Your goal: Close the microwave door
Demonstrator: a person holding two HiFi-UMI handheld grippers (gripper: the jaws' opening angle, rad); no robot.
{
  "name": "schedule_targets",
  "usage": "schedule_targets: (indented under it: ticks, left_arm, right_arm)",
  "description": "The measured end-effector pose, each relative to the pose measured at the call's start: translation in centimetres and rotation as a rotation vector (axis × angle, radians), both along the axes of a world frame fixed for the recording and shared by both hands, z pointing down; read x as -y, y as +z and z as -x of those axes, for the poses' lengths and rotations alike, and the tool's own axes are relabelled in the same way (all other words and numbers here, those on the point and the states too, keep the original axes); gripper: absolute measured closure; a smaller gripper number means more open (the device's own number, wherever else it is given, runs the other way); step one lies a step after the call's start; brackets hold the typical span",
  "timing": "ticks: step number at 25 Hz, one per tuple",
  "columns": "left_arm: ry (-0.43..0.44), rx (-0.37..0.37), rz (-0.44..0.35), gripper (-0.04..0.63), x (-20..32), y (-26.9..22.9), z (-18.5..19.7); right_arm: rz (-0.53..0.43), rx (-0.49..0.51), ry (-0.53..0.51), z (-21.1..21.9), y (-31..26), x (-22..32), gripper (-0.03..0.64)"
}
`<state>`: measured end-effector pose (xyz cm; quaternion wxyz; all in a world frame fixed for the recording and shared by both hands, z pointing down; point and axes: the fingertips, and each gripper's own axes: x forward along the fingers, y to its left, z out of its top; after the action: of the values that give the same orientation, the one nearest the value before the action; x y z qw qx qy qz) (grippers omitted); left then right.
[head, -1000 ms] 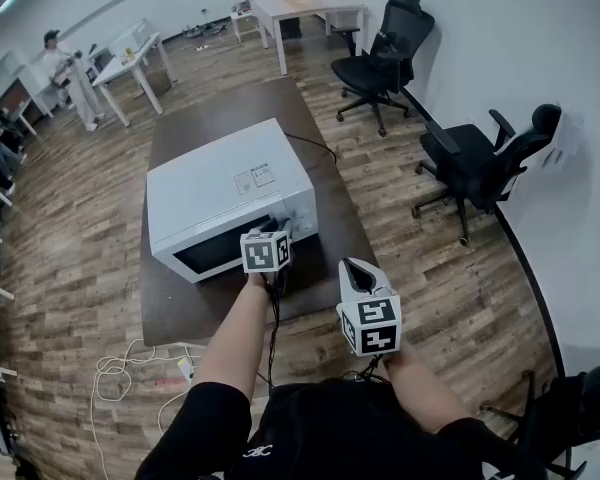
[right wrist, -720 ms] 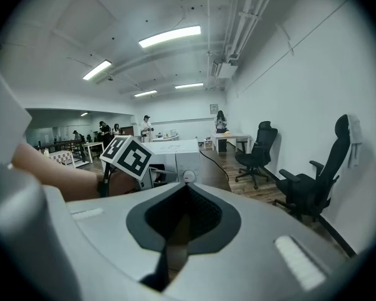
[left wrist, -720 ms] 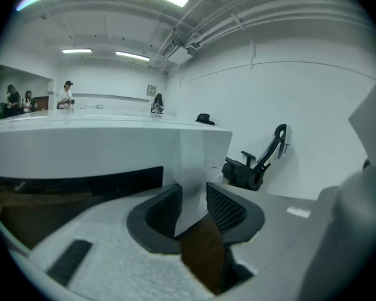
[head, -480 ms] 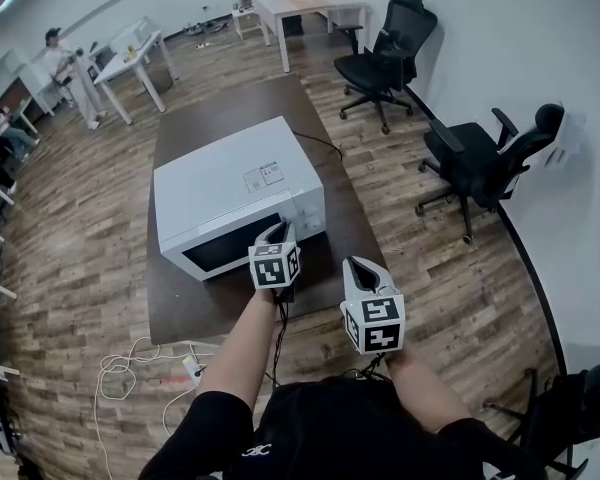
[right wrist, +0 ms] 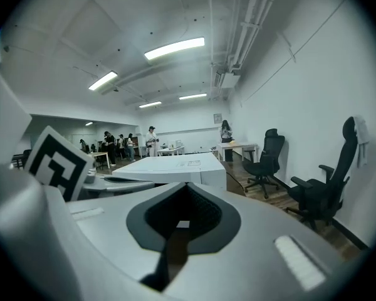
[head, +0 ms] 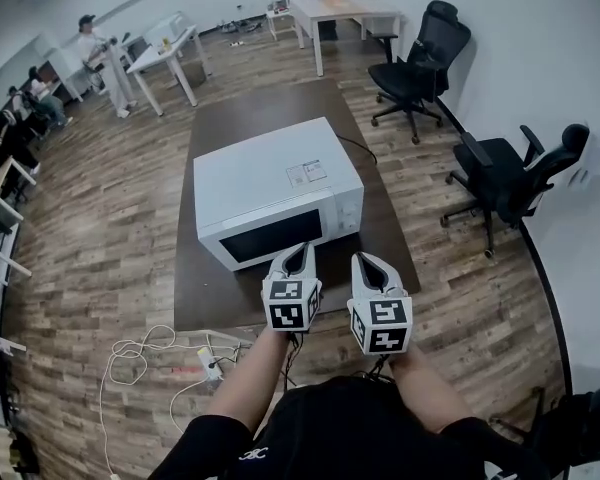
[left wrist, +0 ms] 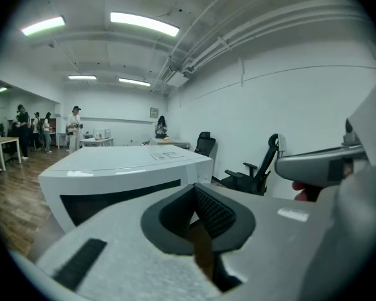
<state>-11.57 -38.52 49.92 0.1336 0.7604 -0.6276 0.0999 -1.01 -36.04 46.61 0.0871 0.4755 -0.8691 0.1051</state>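
While both grippers hang side by side at the near edge of the counter (head: 265,113), the microwave (head: 275,180) stands on its dark top with the door (head: 270,238) shut flush against the front, the dark window facing the person. Neither gripper touches it. On the left gripper (head: 298,256) the jaws are closed together with nothing between them, and its own view looks past them at the microwave's front corner. On the right gripper (head: 370,265) the jaws also meet, empty, and point past the microwave's right end. The left gripper's marker cube shows at the left of the right gripper view. A cord (head: 355,146) runs off the counter behind the microwave. White cables (head: 140,353) lie tangled on the wood floor at the left, two black chairs (head: 420,58) stand along the right wall, and people stand by white desks (head: 345,10) far back
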Motion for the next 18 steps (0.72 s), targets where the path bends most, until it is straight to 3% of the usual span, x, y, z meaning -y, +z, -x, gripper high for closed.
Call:
schedule_targets:
  ticks: [6,11,18]
  left_arm:
    - [-0.037,-0.039,-0.02,0.584,-5.0,-1.9,2.4]
    - [-0.068,-0.026,0.001,0.584,-8.4,-2.1,4.7]
    - [-0.087,-0.047,-0.011,0.584,-10.8,-2.4,5.9]
  right_arm:
    - [0.008,0.087,-0.057,2.9,-0.9,-1.7,0.609]
    - [-0.116,0.04,-0.154,6.2,-1.9,-4.5,0.611]
    - [-0.1,0.029,-0.157,7.3,-1.5,-6.3,0.611]
